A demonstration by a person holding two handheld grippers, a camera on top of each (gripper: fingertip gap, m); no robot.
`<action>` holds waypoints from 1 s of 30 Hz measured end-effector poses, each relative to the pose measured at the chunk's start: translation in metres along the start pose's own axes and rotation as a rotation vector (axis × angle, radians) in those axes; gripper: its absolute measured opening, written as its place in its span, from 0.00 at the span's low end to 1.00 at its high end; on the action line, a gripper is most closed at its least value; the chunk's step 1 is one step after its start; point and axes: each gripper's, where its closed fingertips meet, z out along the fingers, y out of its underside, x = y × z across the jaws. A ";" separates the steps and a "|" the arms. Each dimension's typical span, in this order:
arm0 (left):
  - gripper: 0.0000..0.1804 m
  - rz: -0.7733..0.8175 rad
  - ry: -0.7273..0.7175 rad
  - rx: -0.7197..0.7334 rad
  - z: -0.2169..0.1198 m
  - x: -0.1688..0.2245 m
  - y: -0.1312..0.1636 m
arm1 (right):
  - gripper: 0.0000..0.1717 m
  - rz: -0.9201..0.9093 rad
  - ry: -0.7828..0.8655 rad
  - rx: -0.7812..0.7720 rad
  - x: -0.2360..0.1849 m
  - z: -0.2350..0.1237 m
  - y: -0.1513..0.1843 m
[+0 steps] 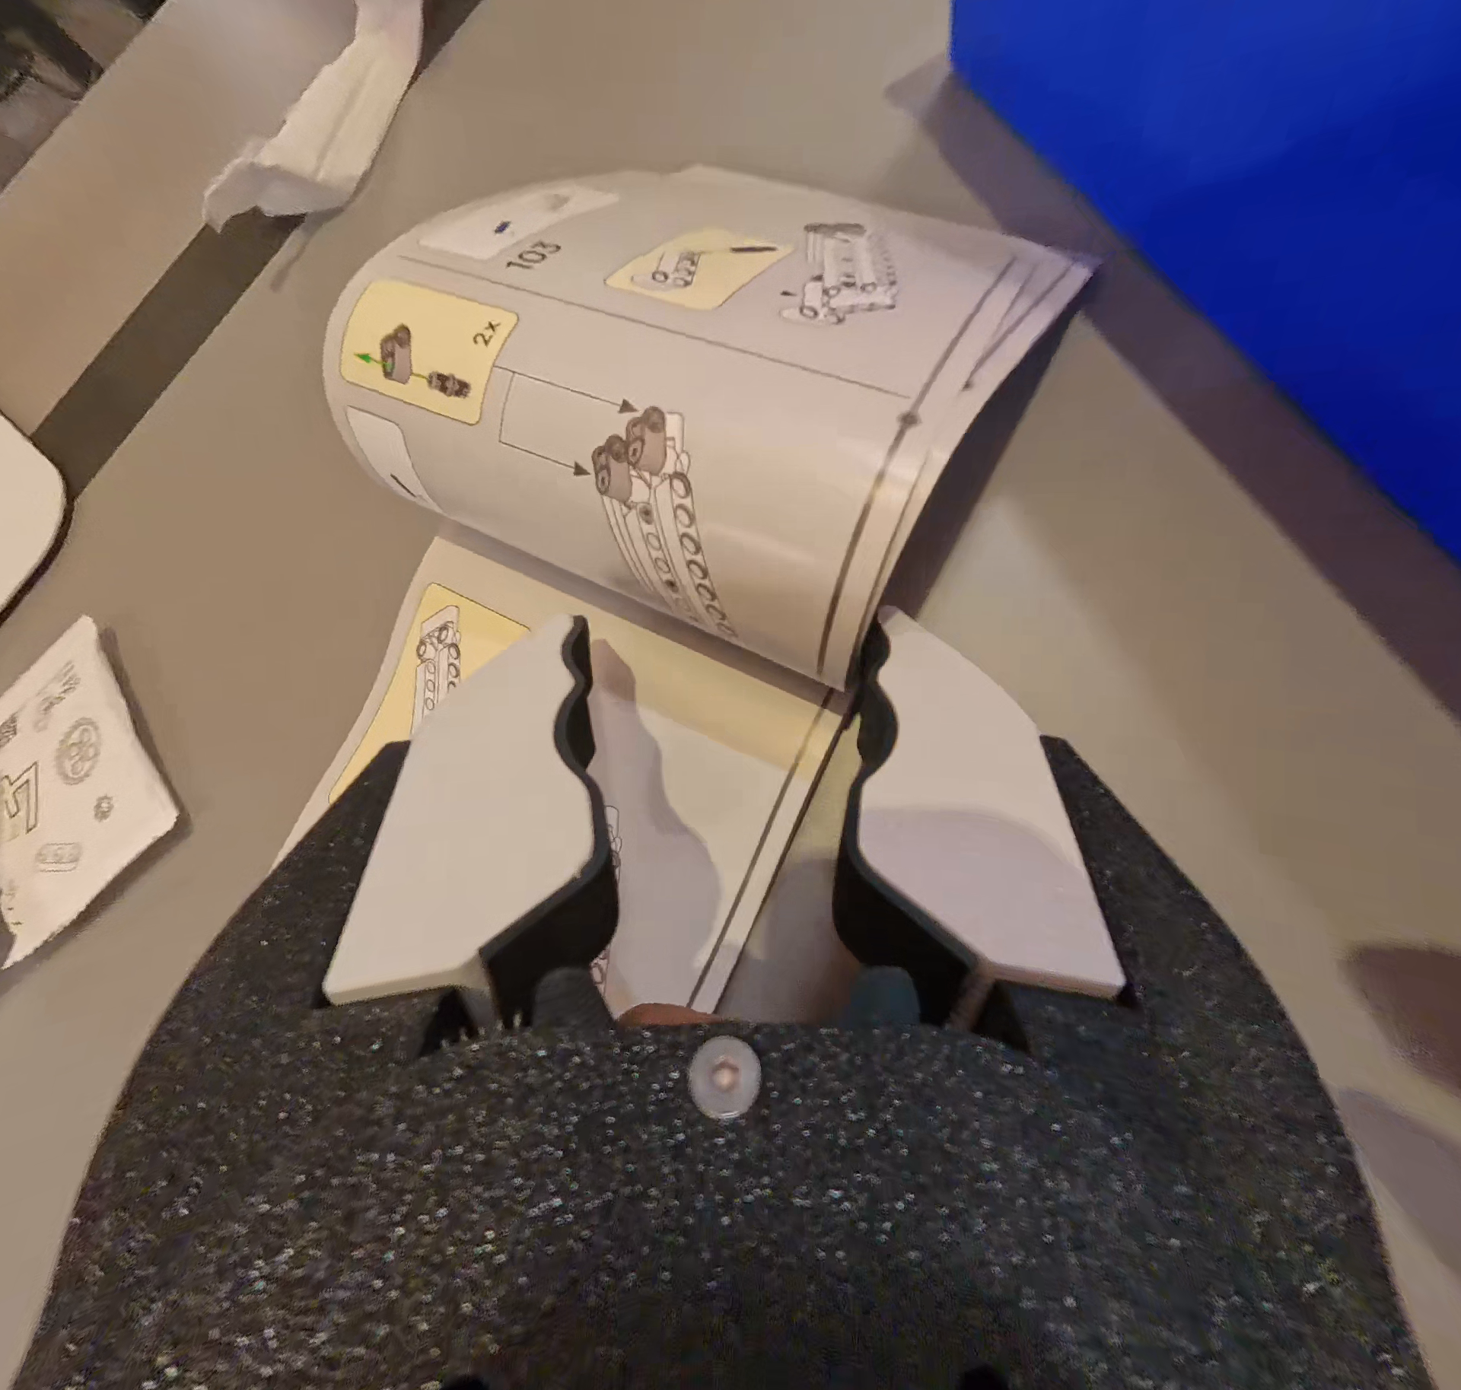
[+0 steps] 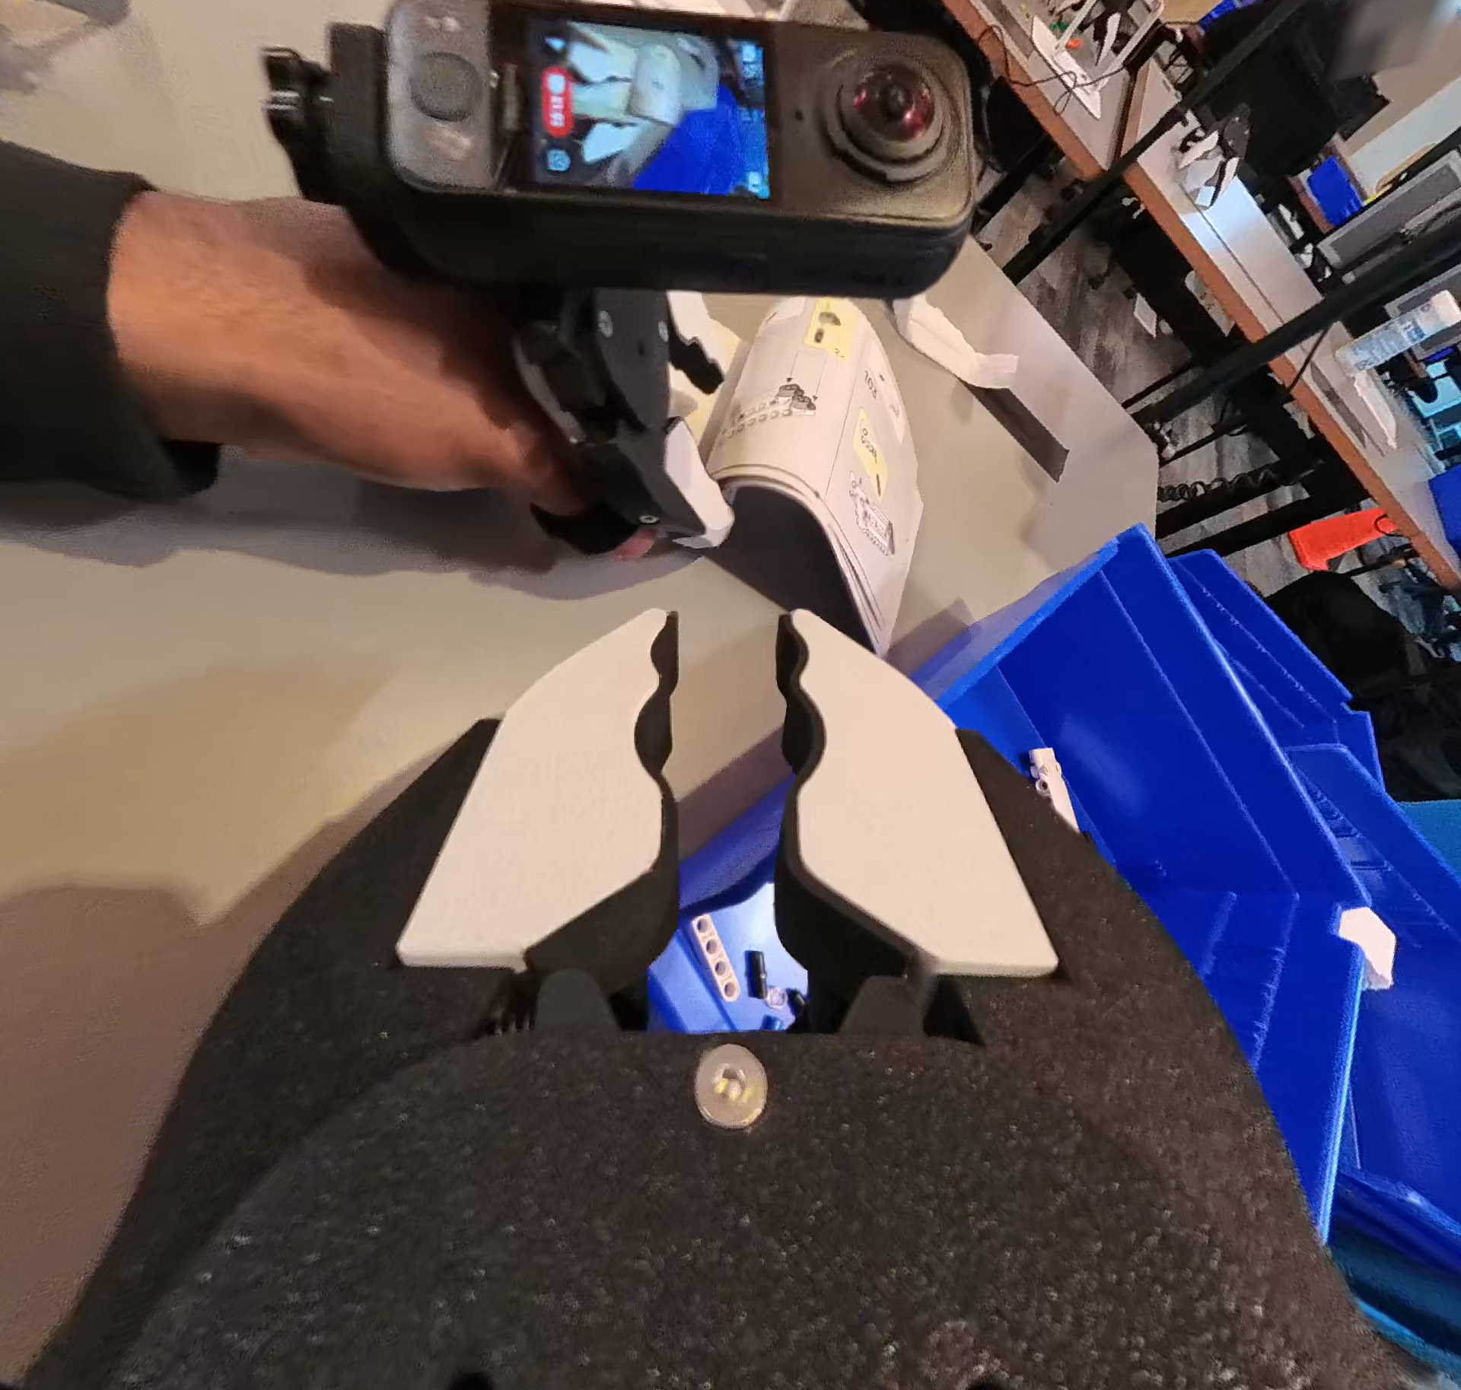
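Left gripper (image 1: 723, 641), jaws wide apart and gripping nothing, over the open instruction booklet (image 1: 672, 419) on the grey table (image 1: 198, 562); its right fingertip (image 1: 881, 641) sits at the booklet's near edge, contact not determinable. The curled pages arch directly ahead, spine running across the fingers. Right gripper (image 2: 727, 625), jaws narrowly parted and empty, hovers at the table's edge above a blue bin (image 2: 1186, 759), farther from the booklet. Crumpled white paper (image 1: 332, 87) lies at the far edge.
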 end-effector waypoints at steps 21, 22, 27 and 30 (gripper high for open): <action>0.35 0.286 -0.317 0.025 -0.016 -0.033 -0.014 | 0.13 -0.094 -0.213 0.164 -0.066 -0.012 -0.013; 0.34 0.308 -0.354 0.060 -0.027 -0.034 -0.014 | 0.12 -0.092 -0.220 0.173 -0.068 -0.012 -0.014; 0.26 0.180 -0.191 0.195 -0.092 -0.016 0.017 | 0.11 -0.069 -0.309 0.225 -0.083 -0.012 -0.020; 0.23 0.087 -0.110 0.286 -0.142 -0.021 0.037 | 0.11 -0.064 -0.378 0.216 -0.098 -0.004 -0.020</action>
